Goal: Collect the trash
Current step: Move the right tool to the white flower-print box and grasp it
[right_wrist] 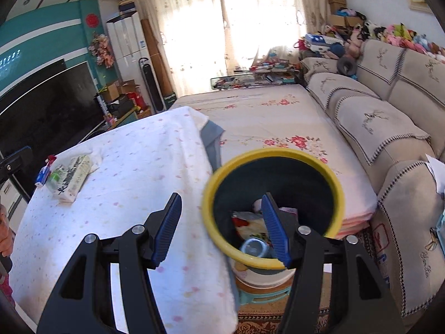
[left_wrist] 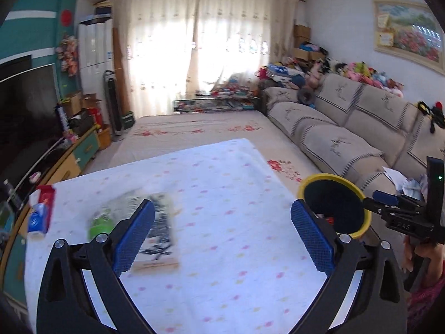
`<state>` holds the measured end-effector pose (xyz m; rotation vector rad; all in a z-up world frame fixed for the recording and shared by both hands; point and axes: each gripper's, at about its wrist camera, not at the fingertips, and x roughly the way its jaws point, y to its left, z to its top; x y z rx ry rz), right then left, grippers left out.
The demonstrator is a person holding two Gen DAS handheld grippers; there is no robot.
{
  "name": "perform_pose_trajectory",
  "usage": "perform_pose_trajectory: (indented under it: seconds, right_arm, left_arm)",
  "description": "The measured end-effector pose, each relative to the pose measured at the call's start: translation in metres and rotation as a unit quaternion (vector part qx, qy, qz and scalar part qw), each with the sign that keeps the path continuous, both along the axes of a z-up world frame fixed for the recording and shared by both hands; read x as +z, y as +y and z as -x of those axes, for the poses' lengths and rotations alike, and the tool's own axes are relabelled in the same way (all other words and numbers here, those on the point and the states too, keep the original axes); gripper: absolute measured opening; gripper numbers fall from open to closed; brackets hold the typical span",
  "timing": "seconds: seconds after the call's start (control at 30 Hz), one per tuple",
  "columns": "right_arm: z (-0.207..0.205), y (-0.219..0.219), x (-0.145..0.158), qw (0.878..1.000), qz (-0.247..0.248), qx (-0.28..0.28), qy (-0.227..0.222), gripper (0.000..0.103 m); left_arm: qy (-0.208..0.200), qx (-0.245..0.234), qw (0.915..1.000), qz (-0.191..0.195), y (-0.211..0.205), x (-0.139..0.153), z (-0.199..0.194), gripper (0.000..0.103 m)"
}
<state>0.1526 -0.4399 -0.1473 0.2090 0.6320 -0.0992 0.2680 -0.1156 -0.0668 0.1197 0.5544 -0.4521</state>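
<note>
A table under a white dotted cloth [left_wrist: 211, 222] carries a flat printed carton [left_wrist: 160, 231], a green-and-clear wrapper [left_wrist: 103, 220] and a red-and-blue packet [left_wrist: 41, 211] at its left side. They also show in the right wrist view: carton [right_wrist: 75, 176], wrapper [right_wrist: 54, 179], packet [right_wrist: 44, 171]. A yellow-rimmed dark bin [right_wrist: 274, 206] stands off the table's right edge and holds a can and wrappers [right_wrist: 251, 236]. My left gripper [left_wrist: 222, 236] is open and empty over the table, near the carton. My right gripper [right_wrist: 221, 228] is open and empty above the bin's left rim.
A beige sofa [right_wrist: 389, 128] runs along the right. A floral-sheeted bed [right_wrist: 264, 119] lies beyond the table. A TV [right_wrist: 47, 105] on a low cabinet stands at left. The bin [left_wrist: 335, 204] and my right gripper [left_wrist: 403, 208] show in the left wrist view.
</note>
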Motion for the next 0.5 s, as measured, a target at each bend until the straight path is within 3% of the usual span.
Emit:
perform_pose_trajectory:
  seconds: [0.13,0.27,0.4,0.5]
  right_arm:
    - [-0.032,0.072,0.012,0.998,0.013,0.067,-0.003,0.057]
    - [-0.062,0.14,0.021,0.993,-0.005,0.119,-0.007,0.059]
    - [-0.091,0.199,0.022,0.99,-0.011,0.143,0.001,0.065]
    - [-0.111,0.236,0.017,0.99,-0.001,0.144,0.011,0.075]
  left_arm:
    - [-0.011,0.093,0.9955,0.007,0.09,-0.011,-0.011,0.098]
    - [-0.016,0.164,0.9861,0.021,0.158,-0.033,-0.022,0.098]
    - [-0.013,0.206,0.9781,0.026,0.199,-0.052,-0.026,0.098]
    - [-0.013,0.229,0.9727,0.033,0.217,-0.058,-0.026,0.098]
